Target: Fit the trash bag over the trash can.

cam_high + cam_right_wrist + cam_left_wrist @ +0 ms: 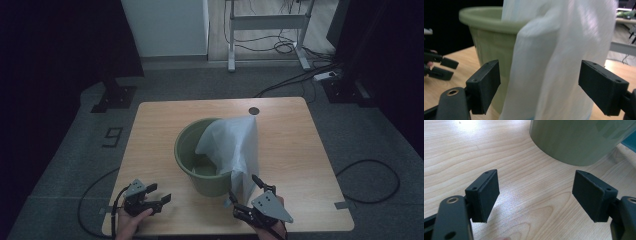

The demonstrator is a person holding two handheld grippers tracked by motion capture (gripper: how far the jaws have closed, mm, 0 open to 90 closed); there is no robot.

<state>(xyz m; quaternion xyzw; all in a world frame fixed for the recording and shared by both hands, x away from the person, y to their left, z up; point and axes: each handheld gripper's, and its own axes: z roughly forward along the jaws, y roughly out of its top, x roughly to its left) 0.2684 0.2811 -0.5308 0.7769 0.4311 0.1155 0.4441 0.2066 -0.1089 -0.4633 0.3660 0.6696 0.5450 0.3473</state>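
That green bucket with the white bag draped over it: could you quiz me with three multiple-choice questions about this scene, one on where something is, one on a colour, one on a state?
1. Where does the white bag hang?
A. Over the bucket's rim, down its outer side
B. Flat on the floor
C. Folded on the table's far edge

2. What colour is the bucket?
A. Red
B. Green
C. Black

3. How do the jaws of the right gripper stand?
A. Clamped on the bucket's rim
B. Shut on nothing
C. Open, with the bag between them

Answers:
1. A: the high view shows the bag spilling over the rim toward the person.
2. B: its wall is pale green in all three views.
3. C: the right gripper view shows both pads standing clear of the bag.
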